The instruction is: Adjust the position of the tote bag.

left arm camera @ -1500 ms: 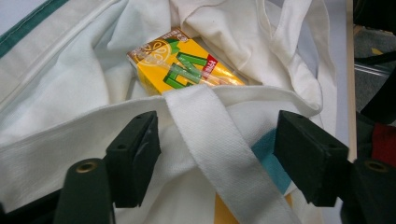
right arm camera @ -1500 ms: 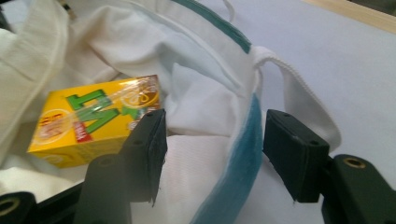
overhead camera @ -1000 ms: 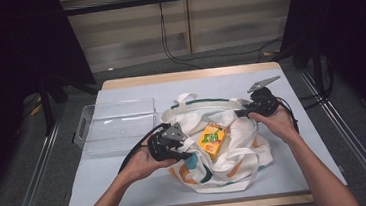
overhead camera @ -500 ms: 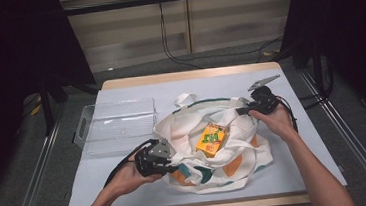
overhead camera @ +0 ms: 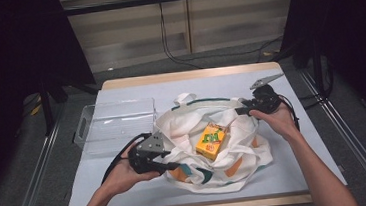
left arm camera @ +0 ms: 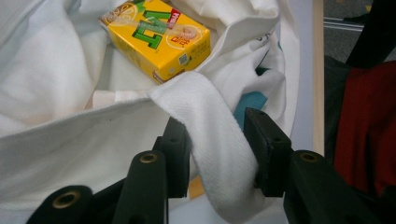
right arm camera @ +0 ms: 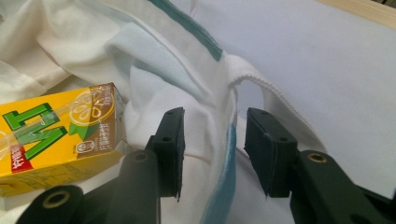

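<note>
Bag: a white tote bag (overhead camera: 210, 146) lies crumpled on the tabletop (overhead camera: 120, 96), its mouth facing up.
Carton: a yellow juice carton (overhead camera: 212, 139) rests inside the bag, near its middle.
Your left tool (overhead camera: 174, 165): at the bag's near-left edge; jaws spread, with a white strap (left arm camera: 217, 154) of the bag lying between them.
Your right tool (overhead camera: 239, 111): at the bag's far-right rim; jaws spread astride a fold of fabric.
Tray: a clear plastic tray (overhead camera: 115, 124) sits just left of the bag.
</note>
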The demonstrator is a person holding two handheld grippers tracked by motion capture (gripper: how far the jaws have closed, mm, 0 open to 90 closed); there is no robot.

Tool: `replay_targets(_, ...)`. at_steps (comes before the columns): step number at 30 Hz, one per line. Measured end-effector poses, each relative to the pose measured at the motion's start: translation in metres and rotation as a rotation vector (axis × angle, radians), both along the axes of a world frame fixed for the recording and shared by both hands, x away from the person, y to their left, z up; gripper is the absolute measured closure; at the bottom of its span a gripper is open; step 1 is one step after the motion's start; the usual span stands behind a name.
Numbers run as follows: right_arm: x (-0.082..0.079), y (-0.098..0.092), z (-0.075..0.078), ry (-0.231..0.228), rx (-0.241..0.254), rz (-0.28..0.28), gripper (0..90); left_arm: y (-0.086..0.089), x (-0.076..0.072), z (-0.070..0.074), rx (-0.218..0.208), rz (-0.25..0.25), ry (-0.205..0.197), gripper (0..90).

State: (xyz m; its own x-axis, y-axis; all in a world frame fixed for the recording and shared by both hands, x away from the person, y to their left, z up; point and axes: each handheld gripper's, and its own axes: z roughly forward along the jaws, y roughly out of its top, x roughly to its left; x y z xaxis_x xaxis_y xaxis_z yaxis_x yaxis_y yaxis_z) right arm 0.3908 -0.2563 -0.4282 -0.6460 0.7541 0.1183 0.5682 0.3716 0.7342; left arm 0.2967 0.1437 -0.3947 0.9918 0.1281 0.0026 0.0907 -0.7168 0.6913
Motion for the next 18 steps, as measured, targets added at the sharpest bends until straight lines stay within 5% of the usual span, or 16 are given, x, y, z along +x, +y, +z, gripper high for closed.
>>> replay_targets(9,0.004,0.001,0.002,0.005,0.001,0.024,55.0,0.009,-0.002,0.015,0.025,0.018,-0.016,53.1)
replay_targets(16,0.007,0.008,0.008,0.001,0.0,0.031,53.4,0.004,-0.003,0.033,0.101,0.012,-0.042,46.8)
replay_targets(18,0.006,0.009,0.007,0.011,0.0,0.029,53.4,0.008,-0.001,0.035,0.087,0.032,-0.041,46.5)
